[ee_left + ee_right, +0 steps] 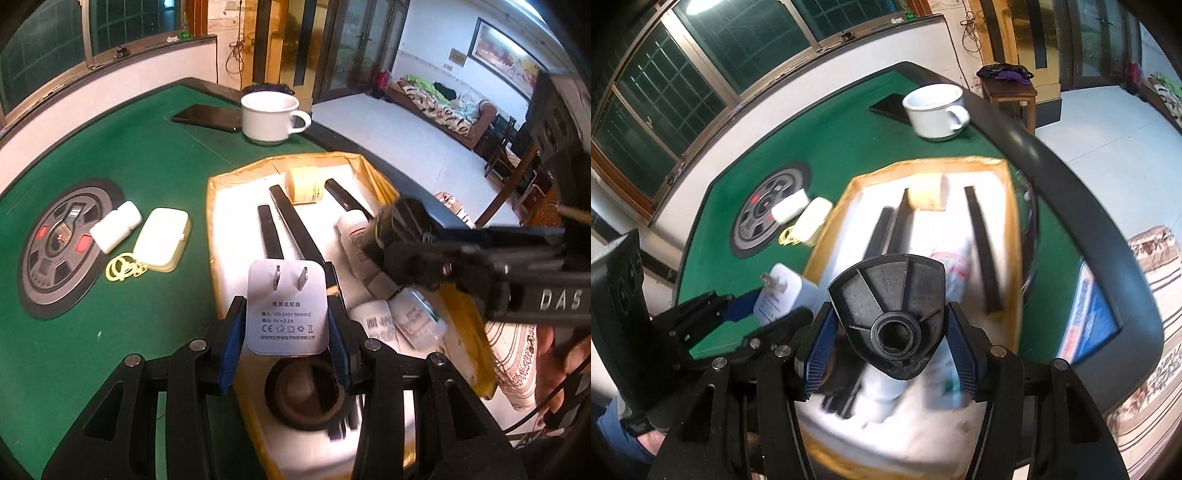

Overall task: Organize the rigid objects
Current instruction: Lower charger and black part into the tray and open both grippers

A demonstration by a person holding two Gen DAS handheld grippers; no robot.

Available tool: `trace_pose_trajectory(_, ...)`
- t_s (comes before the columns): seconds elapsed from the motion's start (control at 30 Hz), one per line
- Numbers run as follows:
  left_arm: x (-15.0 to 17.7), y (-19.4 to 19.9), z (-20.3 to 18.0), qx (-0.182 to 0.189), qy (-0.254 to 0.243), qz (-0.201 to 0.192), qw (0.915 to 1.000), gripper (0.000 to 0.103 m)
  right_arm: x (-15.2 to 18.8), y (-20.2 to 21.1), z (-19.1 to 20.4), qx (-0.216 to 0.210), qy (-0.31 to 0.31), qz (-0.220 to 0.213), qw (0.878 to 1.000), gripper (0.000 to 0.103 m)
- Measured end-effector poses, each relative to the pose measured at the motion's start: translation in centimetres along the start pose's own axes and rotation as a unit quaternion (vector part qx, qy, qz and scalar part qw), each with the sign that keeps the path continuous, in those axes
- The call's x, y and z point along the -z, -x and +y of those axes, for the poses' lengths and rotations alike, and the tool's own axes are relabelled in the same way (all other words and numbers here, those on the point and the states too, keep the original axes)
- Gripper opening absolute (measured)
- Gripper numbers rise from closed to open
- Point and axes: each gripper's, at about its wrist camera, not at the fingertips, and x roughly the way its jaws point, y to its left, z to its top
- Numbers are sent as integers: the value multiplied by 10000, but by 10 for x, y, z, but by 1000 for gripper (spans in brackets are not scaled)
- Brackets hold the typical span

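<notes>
Tabletop (155,155) felt is left open beyond the yellow-rimmed tray (221,236), whose far rim lies near a white mug (271,116). A white power adapter (286,308), prongs up, is pinched by the left hand-held gripper (286,328) over the tray. A black fan-shaped plastic part (890,310) is clamped by the right hand-held gripper (890,343).

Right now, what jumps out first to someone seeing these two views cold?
Each gripper is loaded: the left gripper clamps a white plug adapter, prongs up, and the right gripper holds a black fan-shaped plastic part. Both hang over the yellow-rimmed tray of black bars and small bottles on the green table. A white cup stands beyond the tray.
</notes>
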Motion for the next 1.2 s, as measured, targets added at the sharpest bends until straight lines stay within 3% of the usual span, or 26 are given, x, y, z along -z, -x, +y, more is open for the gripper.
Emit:
trace_pose_trajectory(0.47,-2,-26,-7,-155,-49,284,9995,39,-52,-53,-26,332,158,203,9991,54)
trace_pose_trajectory(1.2,6,-27,-20,-436,-574,200,9972,39,-65,-72,-24,432,311,269,9982,53)
